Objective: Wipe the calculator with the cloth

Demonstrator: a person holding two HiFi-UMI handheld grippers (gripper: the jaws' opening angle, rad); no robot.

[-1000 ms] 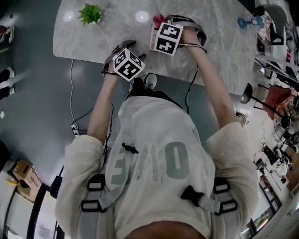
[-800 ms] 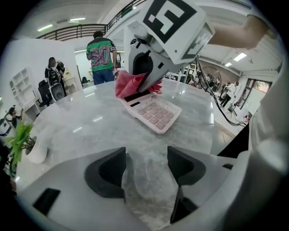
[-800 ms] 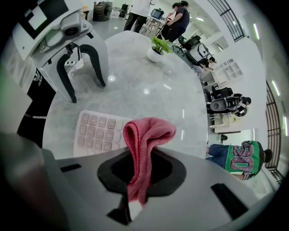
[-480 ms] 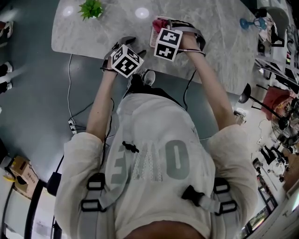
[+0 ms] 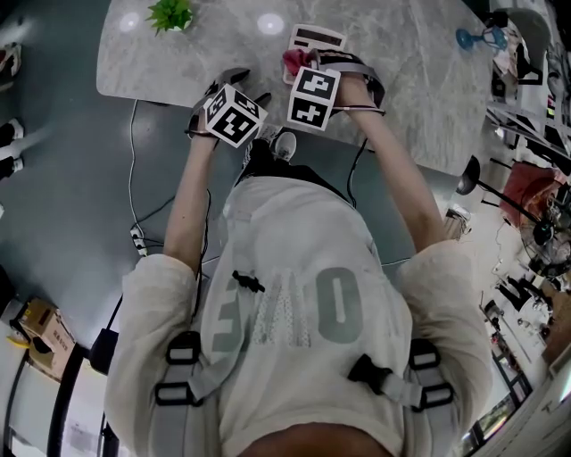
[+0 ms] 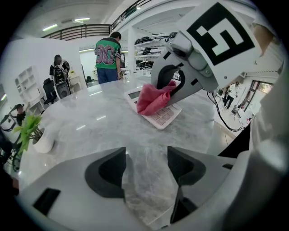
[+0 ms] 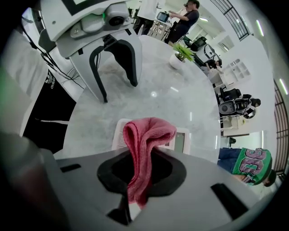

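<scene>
A white calculator [image 5: 314, 38] lies on the marble table [image 5: 419, 80], its display end bare. My right gripper [image 5: 299, 64] is shut on a pink cloth [image 5: 293, 61], whose fold hangs down onto the calculator's keys. In the right gripper view the cloth [image 7: 146, 135] rises from between the closed jaws of my right gripper [image 7: 142, 169], over the calculator [image 7: 181, 140]. My left gripper [image 6: 146, 162] stands open over bare marble left of the calculator [image 6: 166, 116], with nothing between its fingers. From there the cloth [image 6: 153, 99] rests on the keys.
A small potted plant [image 5: 171, 15] stands at the table's far left corner. A blue object [image 5: 473, 40] lies at the far right. The table's near edge runs just under both grippers. Cables [image 5: 143, 223] trail on the floor. People stand in the background.
My right gripper has drawn the cloth along the calculator toward the table's near edge, uncovering the display end. The left gripper has stayed where it was, still open.
</scene>
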